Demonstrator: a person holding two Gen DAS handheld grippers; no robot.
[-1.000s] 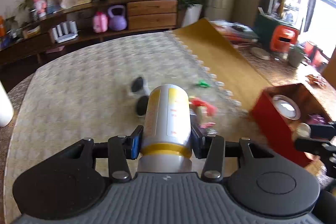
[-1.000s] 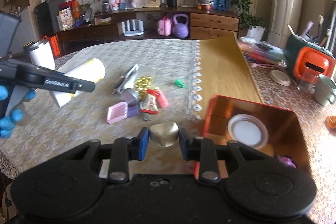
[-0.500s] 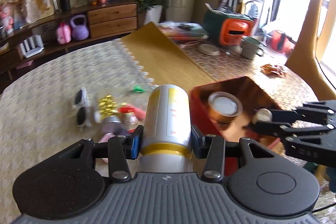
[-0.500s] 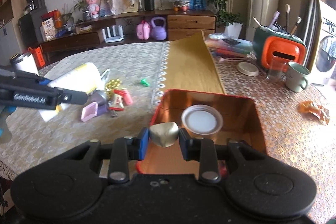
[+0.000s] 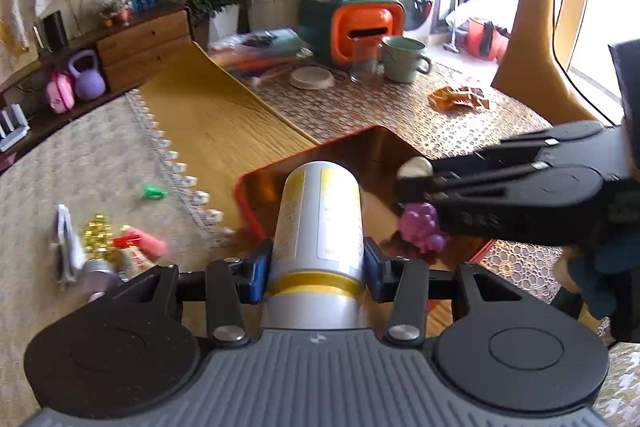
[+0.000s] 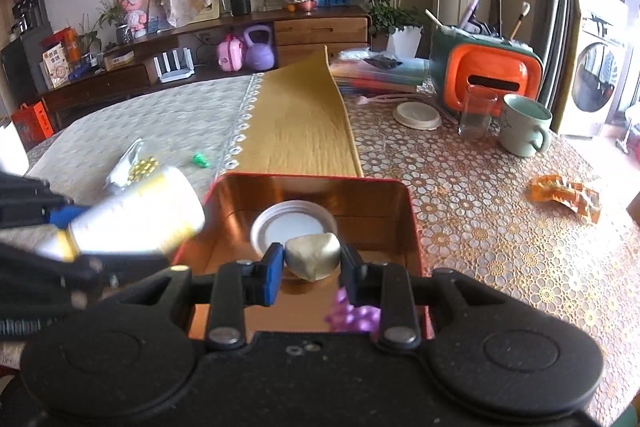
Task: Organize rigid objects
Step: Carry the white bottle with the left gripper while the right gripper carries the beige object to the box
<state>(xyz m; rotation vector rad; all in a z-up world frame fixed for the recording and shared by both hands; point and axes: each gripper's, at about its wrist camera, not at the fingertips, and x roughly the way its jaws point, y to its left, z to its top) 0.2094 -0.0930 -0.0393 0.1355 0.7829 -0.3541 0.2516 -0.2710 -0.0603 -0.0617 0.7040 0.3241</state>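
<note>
Clamping the white cylindrical bottle with yellow bands [image 5: 320,219] between its blue pads, the left gripper [image 5: 316,263] holds it pointing forward, the bottle's far end reaching over the near left rim of the red rectangular metal tin with a shiny copper-coloured inside [image 5: 384,147]. The right gripper [image 6: 310,267] is closed on a small pale gold, rounded lump of an object [image 6: 313,255], which sits squarely between its pads and hangs above the tin's open interior.

From the right wrist, the tin [image 6: 412,227] shows a round white lid with a raised rim [image 6: 294,227] lying flat on its floor toward the far wall, and a small purple knobbly toy [image 6: 354,315] at the near right side, partly hidden behind the gripper's own finger. The left wrist view does not show the lid, since the bottle covers that part of the tin; it does show the purple toy [image 5: 422,227] just beneath the right gripper's black fingers [image 5: 480,179], with the gold lump [image 5: 415,167] at their tips.

Left of the tin, on the cream patterned tablecloth [image 5: 80,163], lie a small green piece [image 5: 154,192], a cluster of gold beads [image 5: 96,233] and a red-and-pink item [image 5: 140,245]. Beyond the tin stand a pale green mug [image 6: 524,125], a clear glass [image 6: 476,113] and an orange-and-green box [image 6: 492,75].
</note>
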